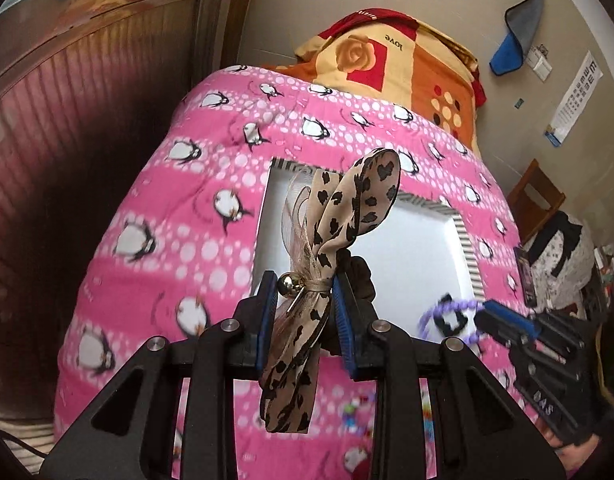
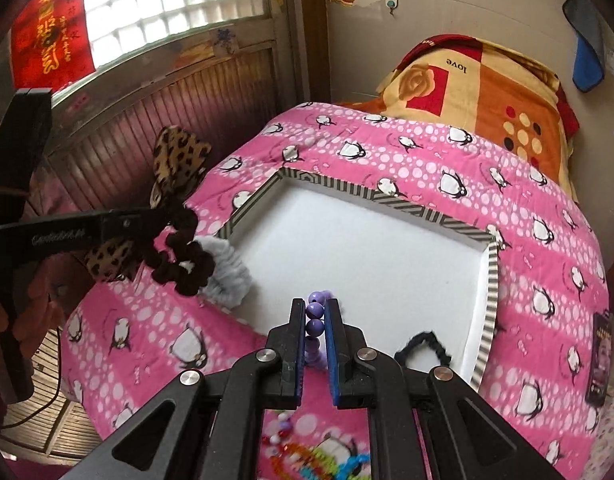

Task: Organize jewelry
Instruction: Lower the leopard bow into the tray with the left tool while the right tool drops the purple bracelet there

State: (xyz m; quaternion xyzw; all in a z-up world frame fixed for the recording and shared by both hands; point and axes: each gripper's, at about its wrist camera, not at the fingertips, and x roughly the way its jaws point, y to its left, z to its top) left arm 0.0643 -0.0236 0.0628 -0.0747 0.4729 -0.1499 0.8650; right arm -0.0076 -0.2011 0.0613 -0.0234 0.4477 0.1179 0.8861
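My left gripper (image 1: 305,300) is shut on a leopard-print bow hair tie (image 1: 347,204) with a gold bell and a dark scrunchie loop, held above the near left corner of a white tray (image 1: 411,248) with a striped rim. From the right wrist view the bow (image 2: 179,160) and its dark loop (image 2: 183,260) hang left of the tray (image 2: 367,248). My right gripper (image 2: 315,320) is shut on a purple bead bracelet (image 2: 315,316) over the tray's near edge; it shows in the left wrist view (image 1: 447,312) too.
The tray lies on a pink penguin quilt (image 2: 447,152). A grey scrunchie (image 2: 227,268) sits on the tray's left edge and a black hair tie (image 2: 423,344) lies in its near right corner. Colourful beads (image 2: 307,452) lie near me. A folded orange blanket (image 2: 487,84) is at the back.
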